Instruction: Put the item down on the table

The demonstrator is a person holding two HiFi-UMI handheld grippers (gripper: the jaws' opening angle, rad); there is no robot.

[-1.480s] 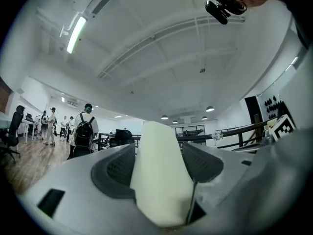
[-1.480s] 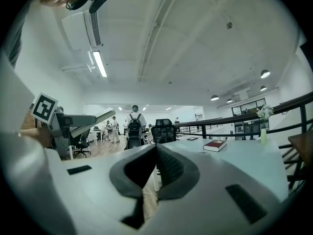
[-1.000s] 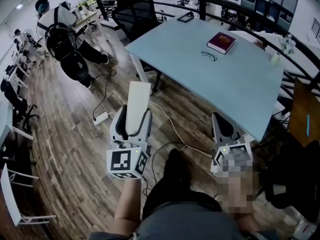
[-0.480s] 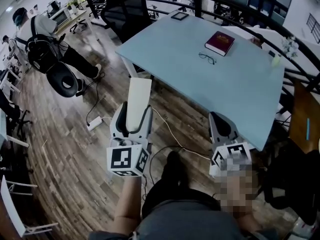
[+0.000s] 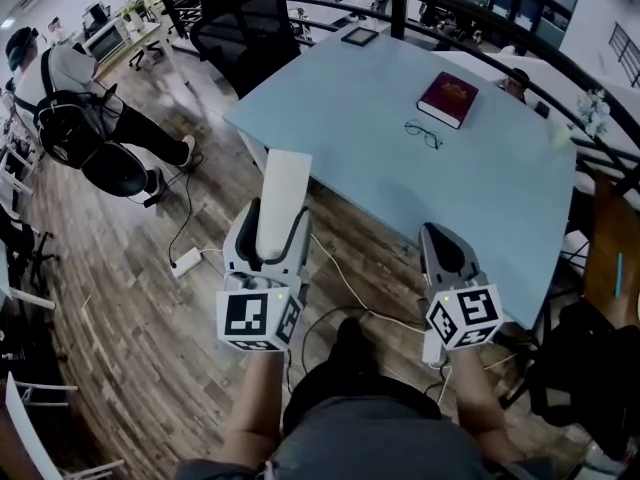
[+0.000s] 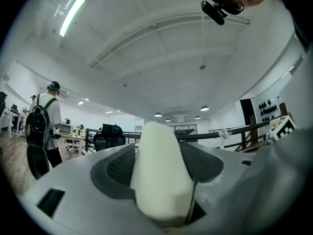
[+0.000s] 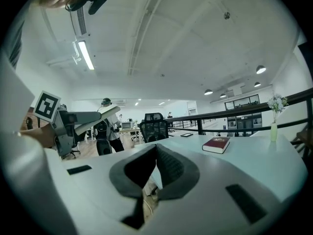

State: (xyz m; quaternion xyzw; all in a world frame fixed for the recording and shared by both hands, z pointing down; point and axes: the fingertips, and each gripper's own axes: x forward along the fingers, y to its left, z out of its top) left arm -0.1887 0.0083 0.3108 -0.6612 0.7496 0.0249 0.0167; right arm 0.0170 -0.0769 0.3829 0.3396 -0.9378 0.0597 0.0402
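A long cream-white slab (image 5: 279, 197) stands out of my left gripper (image 5: 266, 236), which is shut on its lower end. In the left gripper view the slab (image 6: 157, 173) fills the space between the jaws. The slab's top end reaches over the near left edge of the pale blue table (image 5: 400, 158). My right gripper (image 5: 446, 252) hangs below the table's near edge with its jaws closed together and nothing between them; the right gripper view (image 7: 155, 173) confirms this and shows the left gripper (image 7: 63, 124) with the slab at its left.
On the table lie a dark red book (image 5: 452, 99), a pair of glasses (image 5: 424, 134) and a small dark tablet (image 5: 359, 35). A black office chair (image 5: 243, 28) stands at the far corner. A person with a backpack (image 5: 70, 88) is at the left. Cables and a power strip (image 5: 185, 261) lie on the wood floor.
The view has drawn closer to the table. My left gripper with the slab has risen slightly toward the table's edge. The person at the left has moved further off.
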